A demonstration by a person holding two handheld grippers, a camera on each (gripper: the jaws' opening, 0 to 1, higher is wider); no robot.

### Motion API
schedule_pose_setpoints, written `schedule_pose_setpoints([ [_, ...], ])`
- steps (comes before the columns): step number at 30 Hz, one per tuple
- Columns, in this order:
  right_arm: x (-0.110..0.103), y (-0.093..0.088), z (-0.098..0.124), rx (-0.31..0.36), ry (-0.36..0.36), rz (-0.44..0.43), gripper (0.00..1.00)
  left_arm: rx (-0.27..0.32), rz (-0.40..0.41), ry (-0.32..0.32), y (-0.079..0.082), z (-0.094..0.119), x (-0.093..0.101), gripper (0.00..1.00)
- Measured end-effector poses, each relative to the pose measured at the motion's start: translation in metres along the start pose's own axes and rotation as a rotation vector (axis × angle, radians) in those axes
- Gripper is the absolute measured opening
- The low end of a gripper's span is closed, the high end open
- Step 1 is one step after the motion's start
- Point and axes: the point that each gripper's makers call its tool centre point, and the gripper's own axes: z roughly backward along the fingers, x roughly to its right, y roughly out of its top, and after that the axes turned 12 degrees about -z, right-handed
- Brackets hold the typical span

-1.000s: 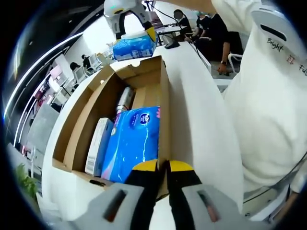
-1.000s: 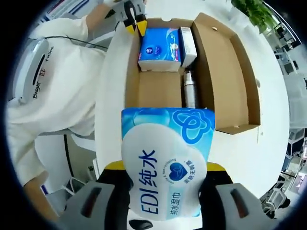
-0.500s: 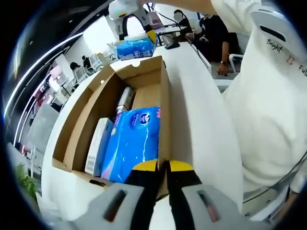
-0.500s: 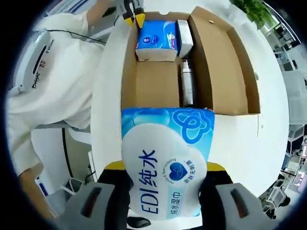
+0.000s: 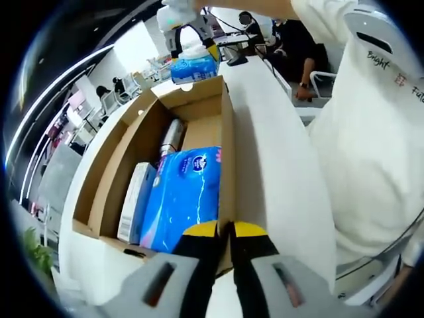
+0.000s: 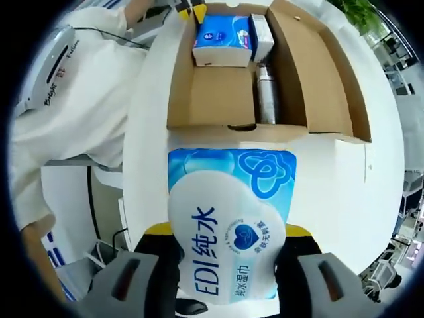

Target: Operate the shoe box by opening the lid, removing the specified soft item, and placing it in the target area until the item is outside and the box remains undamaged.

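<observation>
Beyond the cardboard box (image 6: 199,93), right fingers (image 6: 159,240) clamp a glossy soft wipes pack (image 6: 228,222); left fingers (image 5: 228,230) closed.

The brown cardboard shoe box (image 6: 265,129) is lying open on the white worktop (image 6: 344,192), undamaged. The blue-and-white wet-wipe pack (image 6: 228,222) is being held just outside the box's near end wall, clear of the interior.
</observation>
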Motion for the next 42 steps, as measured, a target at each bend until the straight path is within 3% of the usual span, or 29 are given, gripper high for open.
schedule_pose_setpoints([
  [12, 0.001, -0.011, -0.021, -0.021, 0.017, 0.006, 0.56, 0.0, 0.003, -0.004, 0.0, 0.0, 0.0, 0.06],
  [20, 0.003, -0.008, -0.038, -0.006, 0.038, 0.007, 0.56, -0.005, 0.004, -0.001, 0.0, 0.0, 0.0, 0.06],
  [42, 0.008, -0.01, -0.054, 0.004, 0.063, -0.003, 0.56, -0.004, 0.008, -0.003, -0.001, 0.0, -0.001, 0.06],
])
